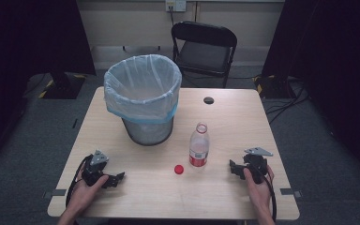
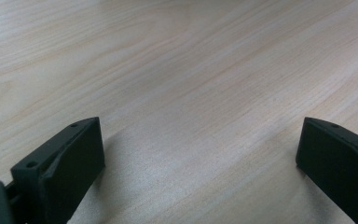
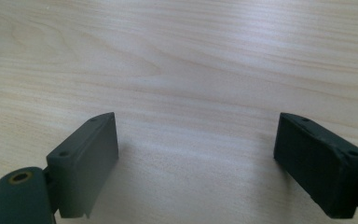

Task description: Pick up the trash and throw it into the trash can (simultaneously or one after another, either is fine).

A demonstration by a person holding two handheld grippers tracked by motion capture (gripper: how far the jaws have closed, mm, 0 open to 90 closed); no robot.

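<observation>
Near the table's (image 1: 122,197) middle, at about ten o'clock from my right gripper (image 1: 235,169), stands the bottle (image 1: 199,145), upright, uncapped and seemingly empty. I judge it light, thin-walled, easily dented and slippery, so I'd take it around the red label, squeezing gently. Its red cap (image 1: 179,169) lies just beside it at seven o'clock. Both my right and left gripper (image 1: 117,178) rest wide and empty. Beyond, at eleven o'clock, sits the lined bin (image 1: 143,96).
</observation>
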